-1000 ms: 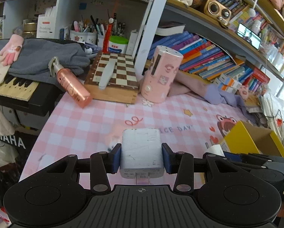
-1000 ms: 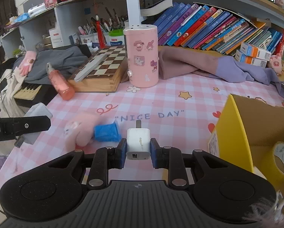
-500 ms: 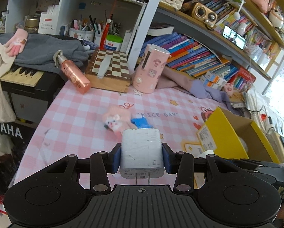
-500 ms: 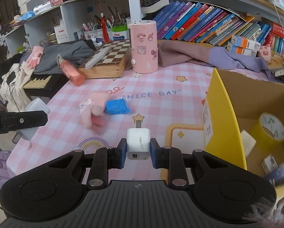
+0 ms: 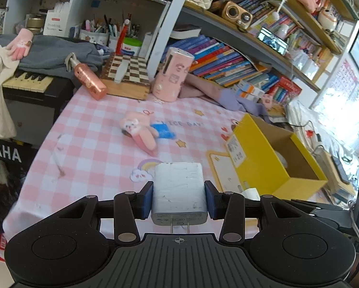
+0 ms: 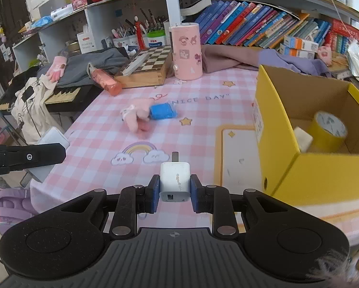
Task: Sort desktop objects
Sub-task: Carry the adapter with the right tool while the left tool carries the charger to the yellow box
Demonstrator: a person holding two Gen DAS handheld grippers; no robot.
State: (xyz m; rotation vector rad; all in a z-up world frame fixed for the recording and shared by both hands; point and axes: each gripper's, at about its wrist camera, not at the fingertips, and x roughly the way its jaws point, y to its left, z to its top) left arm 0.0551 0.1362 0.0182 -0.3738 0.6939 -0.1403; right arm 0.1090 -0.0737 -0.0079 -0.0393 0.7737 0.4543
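My left gripper [image 5: 178,202] is shut on a large white charger block [image 5: 178,189], prongs pointing back at the camera, above the near part of the pink checked tablecloth [image 5: 95,148]. In the right wrist view my right gripper [image 6: 175,193] is shut on a small white charger [image 6: 175,181], its plug pointing forward. A yellow cardboard box [image 6: 282,129] stands open at the right, holding a yellow tape roll [image 6: 328,129] and a white piece [image 6: 303,138]. The box [image 5: 256,148] also shows in the left wrist view. A pink plush toy with a blue part [image 5: 143,129] lies mid-table.
At the back stand a pink cylinder [image 6: 186,50], a chessboard box [image 6: 148,68], a pink spray bottle [image 6: 105,80] lying down, and rows of books [image 6: 263,28]. A keyboard under clothes [image 5: 28,81] sits off the left table edge. The left gripper's side [image 6: 26,157] shows in the right wrist view.
Both grippers have drawn back from the shelves toward the near table edge, each keeping its charger. The yellow box has come further into view, and its contents now show.
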